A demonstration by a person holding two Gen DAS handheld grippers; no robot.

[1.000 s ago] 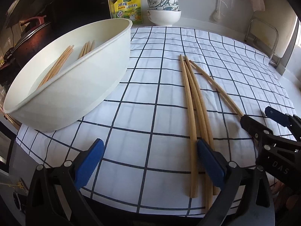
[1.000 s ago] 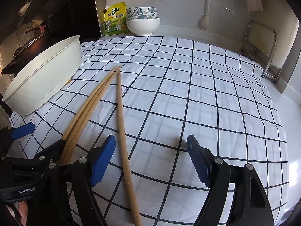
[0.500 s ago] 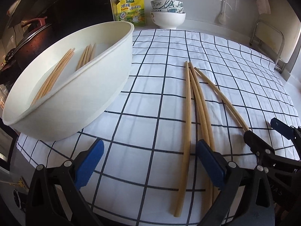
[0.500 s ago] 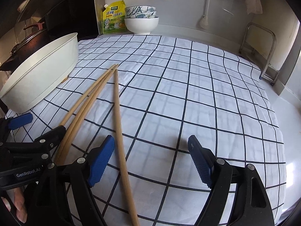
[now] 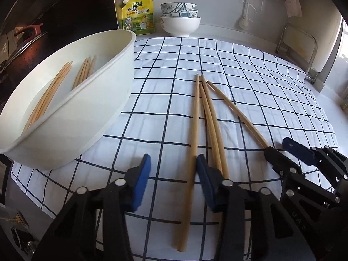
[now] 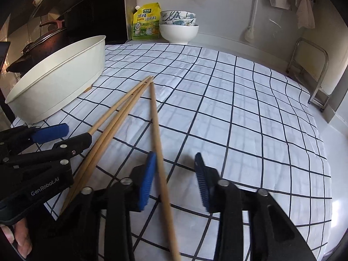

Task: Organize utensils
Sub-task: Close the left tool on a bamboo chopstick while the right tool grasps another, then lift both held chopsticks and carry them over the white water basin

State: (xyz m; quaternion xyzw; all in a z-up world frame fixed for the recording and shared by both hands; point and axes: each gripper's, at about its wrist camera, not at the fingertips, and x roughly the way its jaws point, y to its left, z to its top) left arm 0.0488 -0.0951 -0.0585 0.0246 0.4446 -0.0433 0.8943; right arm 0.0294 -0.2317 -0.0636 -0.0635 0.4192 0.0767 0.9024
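Observation:
Several wooden chopsticks (image 5: 204, 117) lie loose on the checked cloth; they also show in the right wrist view (image 6: 121, 117). A white oval tub (image 5: 71, 119) at the left holds more chopsticks (image 5: 54, 89). My left gripper (image 5: 173, 169) is low over the cloth, jaws partly closed, with one chopstick (image 5: 192, 143) lying between its pads, not clamped. My right gripper (image 6: 175, 174) is also partly closed, its left pad against one chopstick (image 6: 157, 134), which lies between the jaws. Each gripper shows in the other's view: the right one (image 5: 280, 150), the left one (image 6: 67, 134).
Stacked bowls (image 5: 180, 19) and a yellow pouch (image 5: 137, 14) stand at the back wall. A dark pot (image 6: 37, 47) sits behind the tub. A metal rack (image 6: 313, 74) is at the right. The cloth's front edge (image 5: 65, 187) is just under the grippers.
Both grippers' jaws have narrowed a good deal. Both have moved slightly forward over the chopsticks; the left one shifted so one chopstick now lies between its pads.

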